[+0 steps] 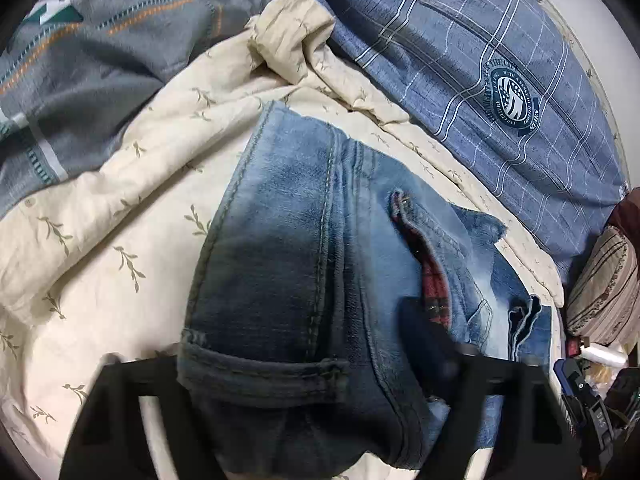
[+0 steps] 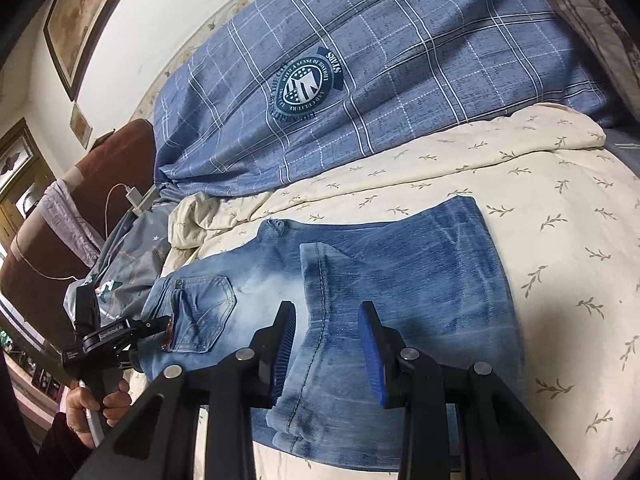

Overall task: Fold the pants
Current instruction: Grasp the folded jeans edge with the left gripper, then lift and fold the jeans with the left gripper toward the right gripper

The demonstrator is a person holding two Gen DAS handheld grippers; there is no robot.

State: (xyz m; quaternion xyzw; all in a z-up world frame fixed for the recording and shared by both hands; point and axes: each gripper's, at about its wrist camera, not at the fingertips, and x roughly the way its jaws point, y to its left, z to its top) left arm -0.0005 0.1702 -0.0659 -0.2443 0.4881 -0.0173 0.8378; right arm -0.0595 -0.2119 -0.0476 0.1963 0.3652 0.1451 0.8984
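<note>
Faded blue jeans point(image 2: 400, 280) lie partly folded on a cream bedspread point(image 2: 560, 220), legs doubled over toward the right. In the left wrist view the waistband end point(image 1: 288, 280) with red plaid lining point(image 1: 434, 280) fills the space between my left gripper's black fingers point(image 1: 432, 344); the left gripper point(image 1: 304, 376) is shut on the waistband. It also shows in the right wrist view point(image 2: 152, 326) at the waist by the back pocket point(image 2: 204, 312). My right gripper point(image 2: 328, 344) is open, its blue pads point(image 2: 370, 356) either side of a folded leg seam.
A blue plaid duvet point(image 2: 360, 80) with a round crest lies behind the jeans. A grey patterned blanket point(image 1: 100, 60) lies bunched at the far side. A brown headboard point(image 2: 80, 200), a charger cable point(image 2: 132, 196) and framed pictures point(image 2: 76, 20) are at the left.
</note>
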